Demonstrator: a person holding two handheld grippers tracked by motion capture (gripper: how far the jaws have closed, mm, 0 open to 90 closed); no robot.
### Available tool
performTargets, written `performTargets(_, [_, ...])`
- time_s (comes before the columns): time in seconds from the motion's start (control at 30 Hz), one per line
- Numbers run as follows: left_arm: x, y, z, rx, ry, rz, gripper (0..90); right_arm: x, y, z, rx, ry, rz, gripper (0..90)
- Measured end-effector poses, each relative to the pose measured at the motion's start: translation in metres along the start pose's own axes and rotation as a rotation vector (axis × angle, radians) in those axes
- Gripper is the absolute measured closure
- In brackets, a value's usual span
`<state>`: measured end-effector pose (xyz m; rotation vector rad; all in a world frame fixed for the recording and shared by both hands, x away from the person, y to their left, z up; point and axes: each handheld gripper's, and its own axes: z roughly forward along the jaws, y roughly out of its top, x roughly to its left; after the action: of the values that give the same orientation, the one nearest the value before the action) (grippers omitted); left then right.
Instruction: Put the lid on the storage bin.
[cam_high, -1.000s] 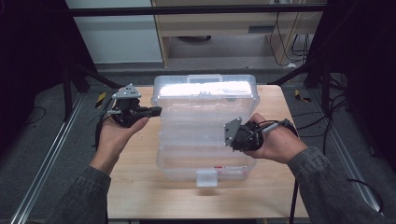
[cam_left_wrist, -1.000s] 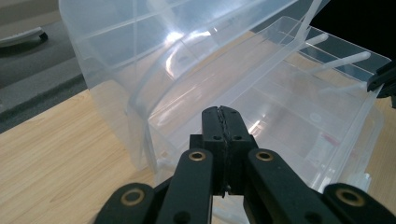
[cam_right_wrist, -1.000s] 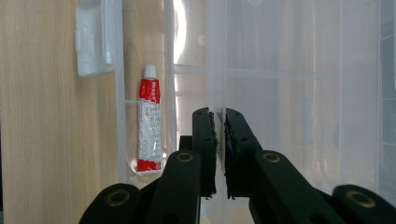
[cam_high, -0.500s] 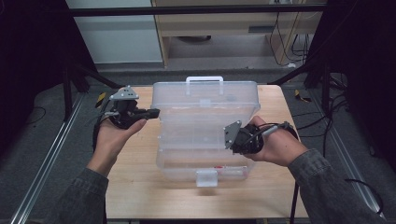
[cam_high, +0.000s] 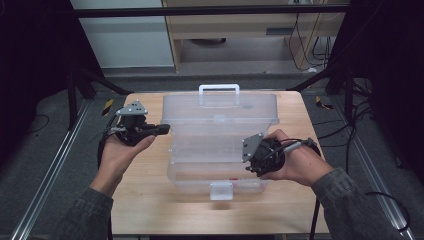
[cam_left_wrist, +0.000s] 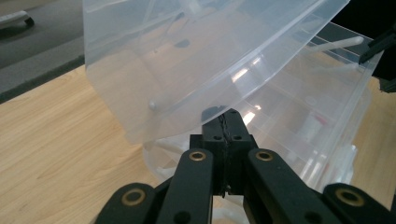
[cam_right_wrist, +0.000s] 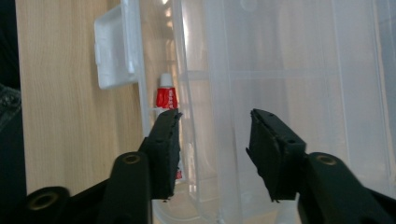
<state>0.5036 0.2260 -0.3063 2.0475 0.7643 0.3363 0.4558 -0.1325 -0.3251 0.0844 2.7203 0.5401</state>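
clear plastic box (cam_high: 220, 150) on table, lid (cam_high: 220, 107) raised

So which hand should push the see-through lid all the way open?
Probably left. The left hand-held gripper is shut, right beside the raised lid. The right hand-held gripper has just been opening, nothing pinched, low by the box.

Wooden table (cam_high: 150, 210) before a cabinet (cam_high: 125, 45), cables (cam_high: 320, 30) behind.

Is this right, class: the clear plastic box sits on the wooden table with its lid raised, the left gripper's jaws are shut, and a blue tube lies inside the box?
One thing is wrong: the tube is red with a white cap, not blue, as the right gripper view shows. The rest stands: the clear plastic box sits on the wooden table with its lid raised, and the left gripper has its jaws shut.
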Motion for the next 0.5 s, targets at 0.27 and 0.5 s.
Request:
performTargets(0.27, [-0.007, -0.01, 0.001, 0.021, -0.009, 0.019, 90.0, 0.011, -0.019, -0.013, -0.055, -0.049, 0.131, 29.5])
performTargets(0.5, [-0.012, -0.017, 0.001, 0.03, -0.011, 0.027, 90.0, 0.017, -0.032, -0.023, -0.074, -0.076, 0.214, 20.4])
